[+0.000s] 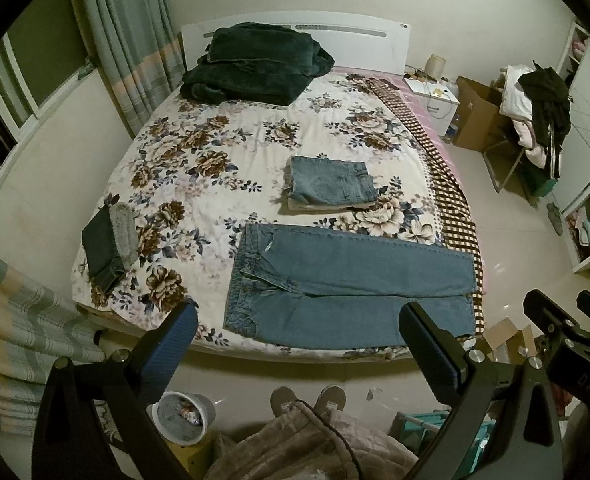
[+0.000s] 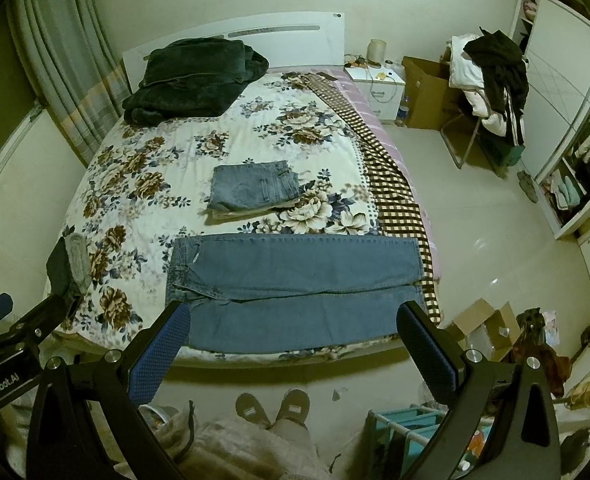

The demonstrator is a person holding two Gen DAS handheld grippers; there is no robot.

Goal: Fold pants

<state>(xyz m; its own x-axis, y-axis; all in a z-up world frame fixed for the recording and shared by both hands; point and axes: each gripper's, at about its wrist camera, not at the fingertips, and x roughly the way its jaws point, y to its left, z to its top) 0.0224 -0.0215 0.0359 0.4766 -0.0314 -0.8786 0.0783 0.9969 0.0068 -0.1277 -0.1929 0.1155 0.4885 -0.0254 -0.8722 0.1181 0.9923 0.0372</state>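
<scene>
Blue jeans lie flat along the near edge of the floral bed, waistband to the left, legs to the right; they also show in the right wrist view. My left gripper is open and empty, held above the bed's near edge over the jeans' lower leg. My right gripper is open and empty in the same way. The right gripper's fingers show at the right edge of the left wrist view, and the left gripper at the left edge of the right wrist view.
A folded pair of jeans sits on a stack mid-bed. Dark folded trousers with a grey item lie at the bed's left edge. A dark green blanket is by the headboard. A bin, slippered feet and boxes are on the floor.
</scene>
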